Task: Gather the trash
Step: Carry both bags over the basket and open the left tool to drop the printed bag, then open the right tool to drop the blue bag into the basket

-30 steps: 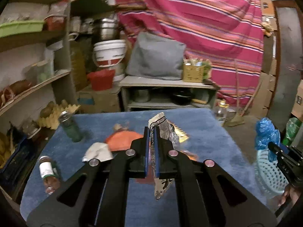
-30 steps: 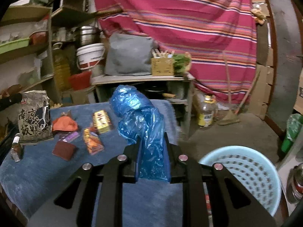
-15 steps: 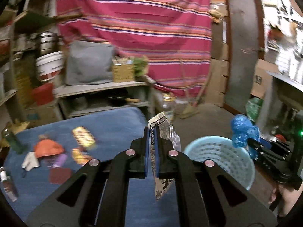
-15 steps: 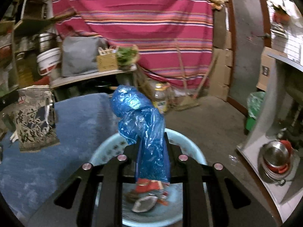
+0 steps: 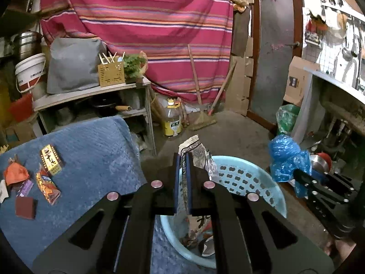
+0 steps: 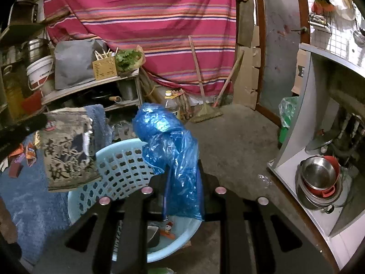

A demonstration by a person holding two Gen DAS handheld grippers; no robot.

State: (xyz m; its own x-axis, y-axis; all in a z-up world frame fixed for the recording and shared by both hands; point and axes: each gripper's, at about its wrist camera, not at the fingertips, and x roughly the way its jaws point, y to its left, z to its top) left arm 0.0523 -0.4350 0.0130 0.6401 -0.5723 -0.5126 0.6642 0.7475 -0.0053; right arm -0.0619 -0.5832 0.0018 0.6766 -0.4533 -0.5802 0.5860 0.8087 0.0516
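The basket (image 5: pixel 251 182) is pale blue with rows of small holes. The crumpled plastic bag (image 6: pixel 173 150) is bright blue. The wrapper (image 6: pixel 68 150) is grey-beige with black characters. The table cover (image 5: pixel 91 155) is blue. The hanging cloth (image 5: pixel 148 22) is pink-red with thin stripes.

Large black brush-style Chinese characters run across the grey printed wrapper (image 6: pixel 68 150), too warped to read surely, one red character marks the small yellow box (image 5: pixel 51 162) on the blue cloth, and the oil bottle's (image 5: pixel 173 123) green label stays illegible.
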